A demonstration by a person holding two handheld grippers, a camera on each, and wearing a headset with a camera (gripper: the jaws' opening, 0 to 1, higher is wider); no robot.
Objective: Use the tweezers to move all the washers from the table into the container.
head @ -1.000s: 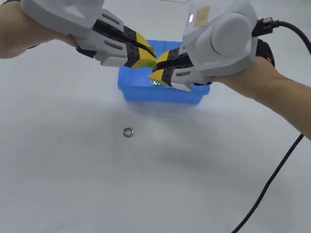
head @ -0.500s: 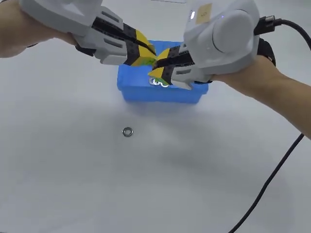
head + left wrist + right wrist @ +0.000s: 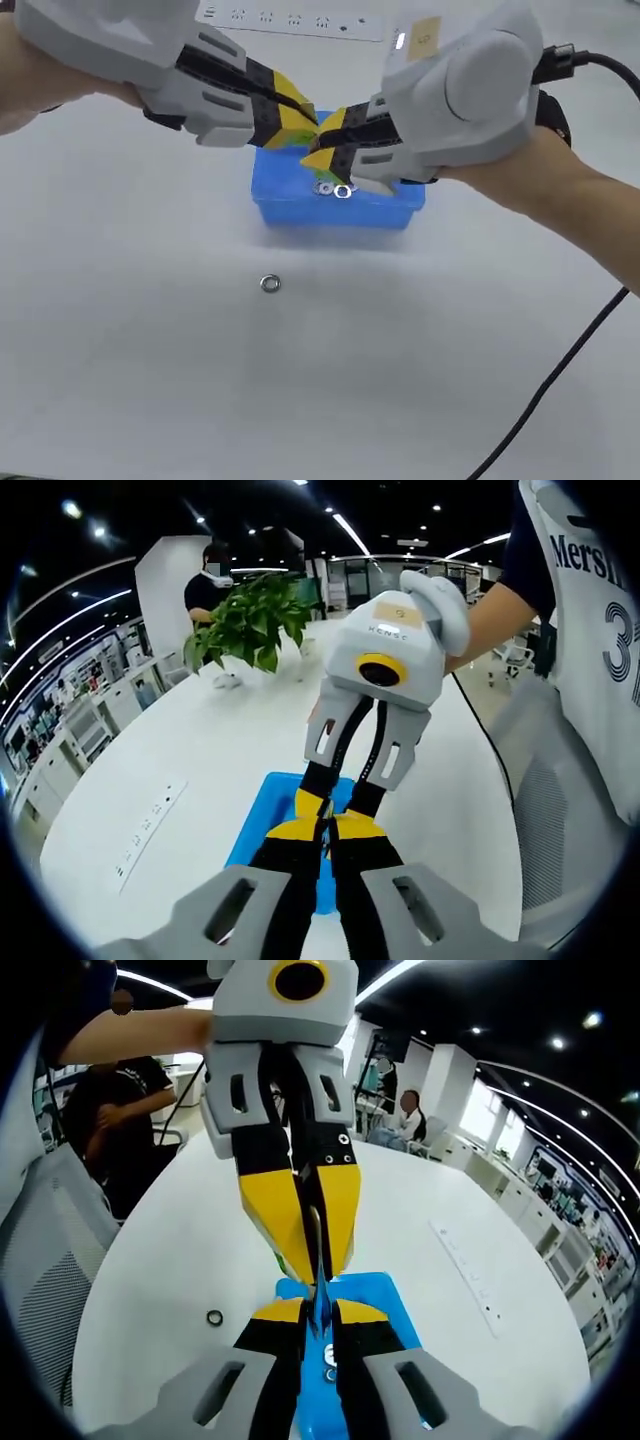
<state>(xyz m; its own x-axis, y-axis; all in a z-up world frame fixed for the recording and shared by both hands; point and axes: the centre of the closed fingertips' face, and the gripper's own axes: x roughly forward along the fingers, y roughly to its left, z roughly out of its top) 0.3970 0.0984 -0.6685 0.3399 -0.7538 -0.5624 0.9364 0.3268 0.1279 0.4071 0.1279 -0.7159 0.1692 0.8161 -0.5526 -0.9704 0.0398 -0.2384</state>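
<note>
Since the earlier frames the whole head view had slid, a move of the camera, which brought a long white power strip into sight at the far edge of the white tabletop; the grippers' tips seemed to sit slightly higher over the box than they had, while the lone washer kept its place relative to it. At this moment the left gripper and the right gripper met tip to tip above the blue rectangular plastic container. In the right gripper view, a pair of slim metal tweezers ran out from between that gripper's own black-and-yellow jaws, which were drawn in tight on it. The tool reached up between the yellow jaws of the left gripper, which pressed in on it from either side. In the left gripper view, that gripper's jaws likewise stood nearly together, with a thin dark line between them, facing the right gripper head-on. A few small silver metal washers lay inside the container, just below the right gripper's tips. One more small silver ring-shaped washer lay flat on the tabletop, near the container's front left corner and apart from it. A black cable trailed from the right gripper across the tabletop toward the near edge. A leafy green plant stood farther back on the tabletop in the left gripper view.
</note>
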